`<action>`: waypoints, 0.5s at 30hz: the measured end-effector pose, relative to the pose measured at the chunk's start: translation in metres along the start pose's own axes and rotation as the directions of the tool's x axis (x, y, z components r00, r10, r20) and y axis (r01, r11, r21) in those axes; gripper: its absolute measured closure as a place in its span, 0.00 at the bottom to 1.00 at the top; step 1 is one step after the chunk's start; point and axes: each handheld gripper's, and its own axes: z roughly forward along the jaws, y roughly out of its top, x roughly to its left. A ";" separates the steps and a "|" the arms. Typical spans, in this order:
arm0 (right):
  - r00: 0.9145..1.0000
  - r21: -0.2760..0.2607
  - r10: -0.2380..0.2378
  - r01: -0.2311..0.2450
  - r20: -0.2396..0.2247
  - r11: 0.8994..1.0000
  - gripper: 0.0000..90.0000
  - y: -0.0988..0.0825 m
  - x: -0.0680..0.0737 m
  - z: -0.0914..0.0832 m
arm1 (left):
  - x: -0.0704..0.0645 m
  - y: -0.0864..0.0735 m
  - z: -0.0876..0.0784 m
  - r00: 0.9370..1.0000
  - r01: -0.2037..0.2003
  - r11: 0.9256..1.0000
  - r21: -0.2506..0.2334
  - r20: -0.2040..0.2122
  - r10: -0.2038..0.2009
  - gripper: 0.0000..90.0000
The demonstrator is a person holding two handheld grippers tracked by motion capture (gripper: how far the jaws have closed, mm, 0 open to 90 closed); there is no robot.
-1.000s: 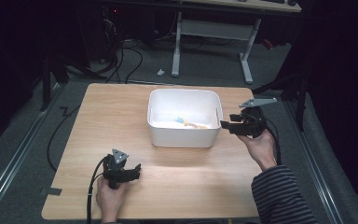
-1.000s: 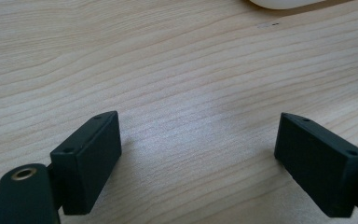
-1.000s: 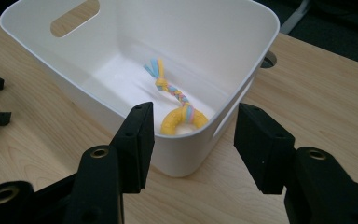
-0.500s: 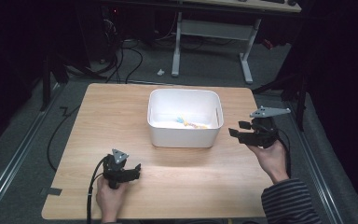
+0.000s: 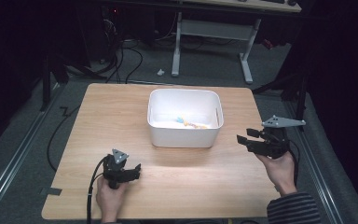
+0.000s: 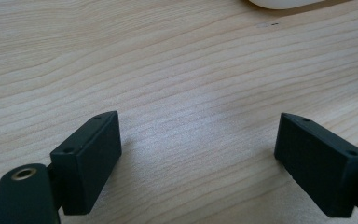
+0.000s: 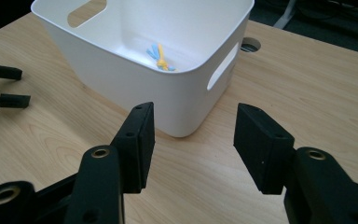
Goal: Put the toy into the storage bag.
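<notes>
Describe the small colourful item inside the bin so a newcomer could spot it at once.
On the light wooden table stands a white rectangular plastic bin with cut-out handles. On its floor lies a small blue-and-yellow knotted strip, the only coloured thing against the white plastic.

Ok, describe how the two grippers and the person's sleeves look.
Both are black. The left gripper has blocky jaws, a small grey three-cornered plate and a trailing black cable. The right gripper bears a larger grey plate; a dark striped sleeve covers that forearm.

Two matte black block-jawed handheld grippers (image 5: 249, 140) (image 5: 133, 170) with brass-ringed screw holes, grey three-cornered top plates, trailing black cable, striped sleeve (image 5: 292, 209).
</notes>
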 end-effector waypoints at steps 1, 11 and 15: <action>1.000 0.004 0.011 -0.011 0.004 1.000 0.54 -0.005 -0.001 -0.002 | 0.000 0.000 0.000 1.000 0.000 1.000 0.000 0.000 0.000 0.17; 0.995 0.002 0.095 -0.095 -0.011 0.995 0.54 -0.031 -0.018 -0.004 | 0.000 0.000 0.000 1.000 0.000 1.000 0.000 0.000 0.000 0.17; 0.995 -0.001 0.102 -0.102 -0.009 0.995 0.54 -0.036 -0.020 -0.002 | 0.000 0.000 0.000 1.000 0.001 1.000 0.000 0.000 -0.001 0.17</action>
